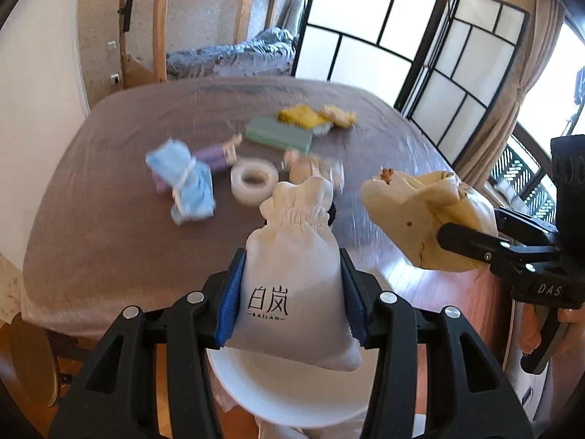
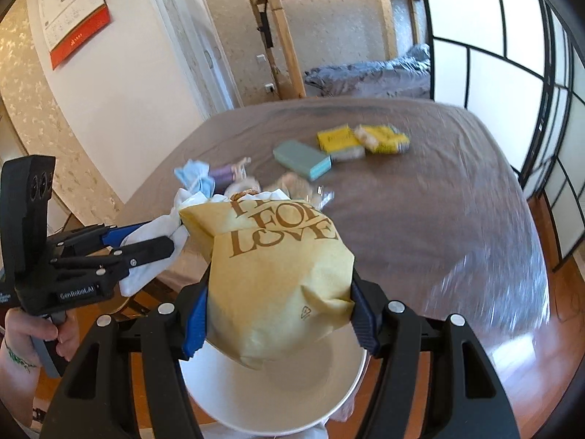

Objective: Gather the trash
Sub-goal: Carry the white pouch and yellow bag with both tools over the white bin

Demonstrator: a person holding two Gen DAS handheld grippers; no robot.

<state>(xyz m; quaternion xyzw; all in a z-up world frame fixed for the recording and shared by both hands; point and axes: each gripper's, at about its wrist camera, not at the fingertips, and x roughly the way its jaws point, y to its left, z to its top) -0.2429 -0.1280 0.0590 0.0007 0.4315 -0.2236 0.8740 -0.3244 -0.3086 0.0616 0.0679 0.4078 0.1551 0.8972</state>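
Holding the white drawstring pouch (image 1: 296, 292) in your left gripper (image 1: 292, 292) and the yellow paper bag (image 2: 278, 285) in your right gripper (image 2: 279, 311), jaws clamped, both above the white bin (image 2: 278, 395), you risk missing its rim (image 1: 256, 398) by releasing off-centre.

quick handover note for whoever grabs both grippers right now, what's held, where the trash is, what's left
Left gripper: shut on a white drawstring pouch, held above the white bin.
Right gripper: shut on a yellow paper bag, also above the bin.
Done: both items are lifted off the table; neither is dropped yet.
Left on the table: blue face mask, tape roll, green box, yellow packets, and some blurred items beside the tape.
Next, probably: release both into the bin, then go back for the rest.
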